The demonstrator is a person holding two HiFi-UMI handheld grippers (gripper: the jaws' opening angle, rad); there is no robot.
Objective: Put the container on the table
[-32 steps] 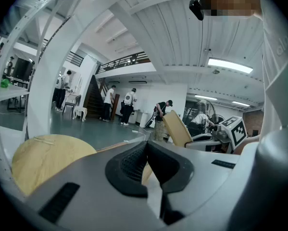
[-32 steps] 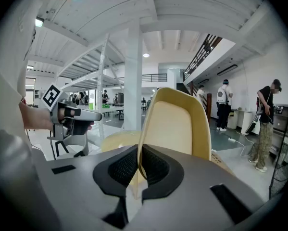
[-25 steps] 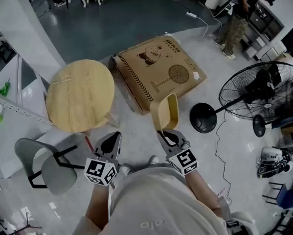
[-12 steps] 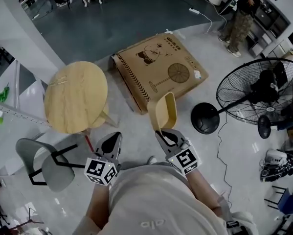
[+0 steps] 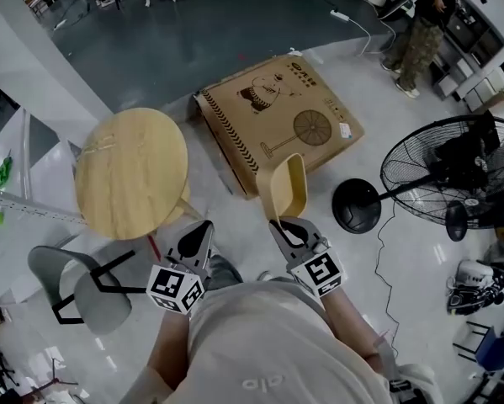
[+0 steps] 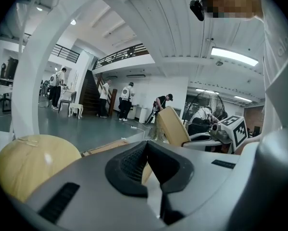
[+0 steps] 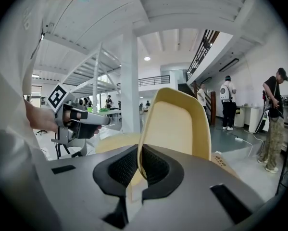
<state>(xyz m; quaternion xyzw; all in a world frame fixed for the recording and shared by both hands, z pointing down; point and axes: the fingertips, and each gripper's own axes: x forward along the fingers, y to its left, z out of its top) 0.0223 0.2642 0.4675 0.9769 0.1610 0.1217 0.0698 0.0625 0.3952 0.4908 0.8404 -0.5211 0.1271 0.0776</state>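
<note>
Seating sits at the far left: a grey chair (image 5: 76, 291) on the pale floor (image 5: 228, 194), its dark frame just below the round wooden table (image 5: 132, 173). The table's light top shows in full, and its lower right edge lies near the left gripper (image 5: 203, 227). That gripper is held in front of the person's torso with its jaws pressed together and nothing between them.

A strip of open floor runs between the table's right edge and a flat cardboard box (image 5: 277, 118). The box lies askew on the floor and is printed with a fan drawing. Its near corner is just beyond the container (image 5: 287, 188).

The yellow container stands upright in the air, off the table and to its right. Its thin wall is pinched between the pads of the right gripper (image 5: 280, 224), whose jaws are closed tight on it.

Further right come a round black base (image 5: 357, 206) and a large black fan (image 5: 449, 171), with a cable (image 5: 378, 255) trailing over the floor. A person (image 5: 416, 28) stands at the upper right. Beyond the box the floor turns dark grey-blue, wide and open. A curved white wall (image 5: 41, 66) edges it on the left.
</note>
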